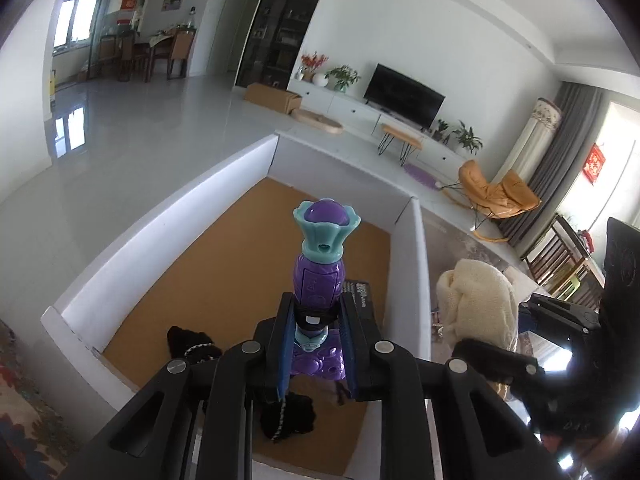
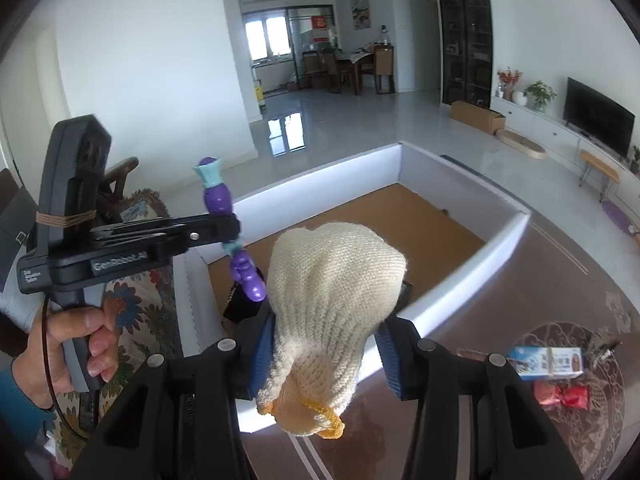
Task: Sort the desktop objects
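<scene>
Your left gripper (image 1: 316, 316) clamps the purple toy (image 1: 320, 264) upright above the white box (image 1: 160, 216). Your right gripper (image 2: 326, 356) pinches the cream glove (image 2: 332, 300) over the box's near wall.

A brown table (image 2: 500, 304) with a pale ornamental pattern is seen in the right wrist view. On it a white-walled box (image 2: 460, 280) with a cork-brown bottom is placed. Beside the box, at the right, a blue and white packet (image 2: 548, 362) and a red wrapped item (image 2: 568, 396) are laid on the tabletop.
</scene>
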A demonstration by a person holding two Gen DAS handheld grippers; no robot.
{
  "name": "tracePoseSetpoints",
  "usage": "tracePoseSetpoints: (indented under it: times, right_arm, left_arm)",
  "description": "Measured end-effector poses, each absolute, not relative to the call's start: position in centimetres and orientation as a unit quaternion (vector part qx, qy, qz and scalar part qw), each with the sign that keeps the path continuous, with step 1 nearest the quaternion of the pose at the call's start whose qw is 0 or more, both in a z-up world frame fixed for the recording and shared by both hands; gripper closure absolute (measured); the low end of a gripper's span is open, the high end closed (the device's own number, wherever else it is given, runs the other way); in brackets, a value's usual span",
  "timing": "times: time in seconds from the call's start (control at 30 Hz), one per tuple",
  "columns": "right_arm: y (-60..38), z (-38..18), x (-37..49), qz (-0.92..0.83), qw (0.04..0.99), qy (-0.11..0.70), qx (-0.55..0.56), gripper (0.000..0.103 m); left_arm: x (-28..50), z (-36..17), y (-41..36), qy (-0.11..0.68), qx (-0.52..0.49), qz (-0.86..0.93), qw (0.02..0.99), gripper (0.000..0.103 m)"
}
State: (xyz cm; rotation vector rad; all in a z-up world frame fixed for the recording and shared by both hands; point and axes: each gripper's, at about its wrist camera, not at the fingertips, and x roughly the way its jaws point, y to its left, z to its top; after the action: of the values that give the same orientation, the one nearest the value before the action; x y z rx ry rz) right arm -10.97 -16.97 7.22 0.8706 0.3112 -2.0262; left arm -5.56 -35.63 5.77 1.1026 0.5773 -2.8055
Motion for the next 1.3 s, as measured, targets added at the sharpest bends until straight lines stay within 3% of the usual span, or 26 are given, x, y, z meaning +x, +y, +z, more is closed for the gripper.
tracePoseSetpoints:
  times: [0.1,0.13,0.2,0.23,0.27,0.57,0.7,0.8,0.93,1.1,1.3]
  right_arm:
    - [-21.9,4.3,-11.3,-0.789,0.458,0.154,0.379,0.054]
    - [-23.0,3.2,-11.5,-0.782,0.458,0.160,0.392,0.053]
    - [-24.7,1.1,-12.1,-0.769,0.453,0.168,0.418,0.037]
    - [-25.1,0.4,-12.3,-0.768,0.449,0.169,0.423,0.033]
    - [-25.0,0.1,-12.4,-0.774,0.445,0.166,0.419,0.025]
    - [-14.5,2.4,-13.0,-0.847,0.414,0.063,0.328,0.000]
    - [-5.5,-0.1,-12.4,-0.879,0.348,0.071,0.317,0.000]
    - [2.6,-3.8,-12.0,-0.898,0.269,0.085,0.338,0.000]
    - [13.5,-7.9,-11.8,-0.894,0.159,0.053,0.415,0.000]
    - [22.8,-9.7,-9.8,-0.892,0.087,-0.041,0.442,0.000]
    - [21.7,-9.6,-9.4,-0.892,0.081,-0.011,0.445,0.000]
  left_arm:
    - [-7.3,3.0,-36.6,0.188,0.406,-0.892,0.068,0.081]
    - [-7.6,2.2,-36.8,0.185,0.416,-0.887,0.079,0.074]
    - [-7.8,1.1,-37.3,0.192,0.421,-0.881,0.098,0.051]
    - [-7.5,0.8,-37.5,0.199,0.415,-0.882,0.104,0.028]
    - [-7.2,0.8,-37.7,0.206,0.405,-0.884,0.109,0.017]
    - [-3.0,4.1,-32.2,0.183,0.328,-0.923,0.081,0.016]
    - [-1.2,5.7,-24.6,0.189,0.298,-0.935,-0.014,0.013]
    - [-0.4,5.6,-17.5,0.182,0.290,-0.935,-0.093,0.000]
    - [-1.6,1.4,-8.5,0.158,0.346,-0.908,-0.176,0.000]
    - [-3.7,-4.1,-2.6,0.103,0.421,-0.886,-0.166,0.000]
    - [-6.1,-6.5,-1.6,0.038,0.439,-0.890,-0.117,0.000]
